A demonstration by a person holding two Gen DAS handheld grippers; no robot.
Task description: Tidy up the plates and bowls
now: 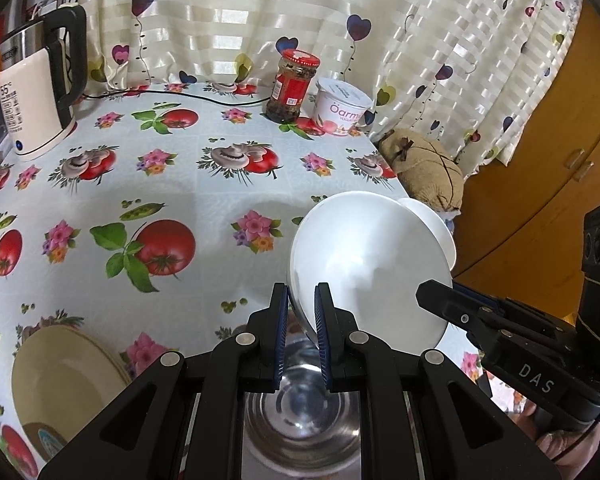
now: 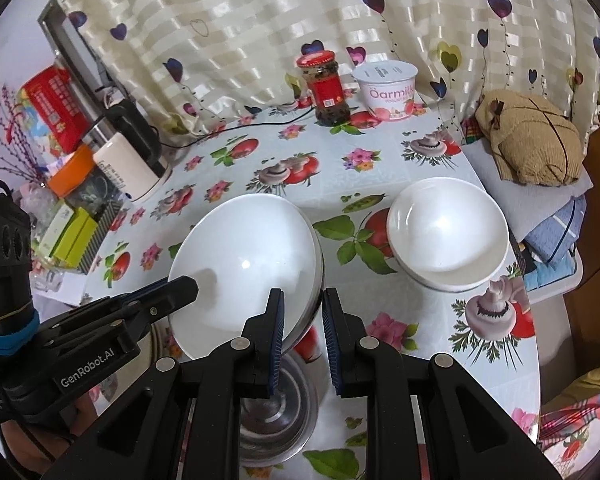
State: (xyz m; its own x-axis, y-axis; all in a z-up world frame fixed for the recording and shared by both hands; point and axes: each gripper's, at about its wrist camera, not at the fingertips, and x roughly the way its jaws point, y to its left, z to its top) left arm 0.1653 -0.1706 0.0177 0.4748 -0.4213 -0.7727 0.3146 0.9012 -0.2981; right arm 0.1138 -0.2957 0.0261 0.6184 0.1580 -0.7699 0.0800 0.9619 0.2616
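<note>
A large white bowl hangs tilted above the table, held at its rim from two sides. My left gripper is shut on the near rim. In the left wrist view my right gripper comes in from the right and is shut on the opposite rim. In the right wrist view the same bowl sits between my right gripper and my left gripper. Under the held bowl a steel bowl rests on the table. A stack of white bowls stands to the right. Yellow plates lie at the near left.
An electric kettle stands at the back left, its cord running along the back edge. A red-lidded jar and a yoghurt tub stand at the back. The table edge runs close behind the white stack; a brown cushion lies beyond it.
</note>
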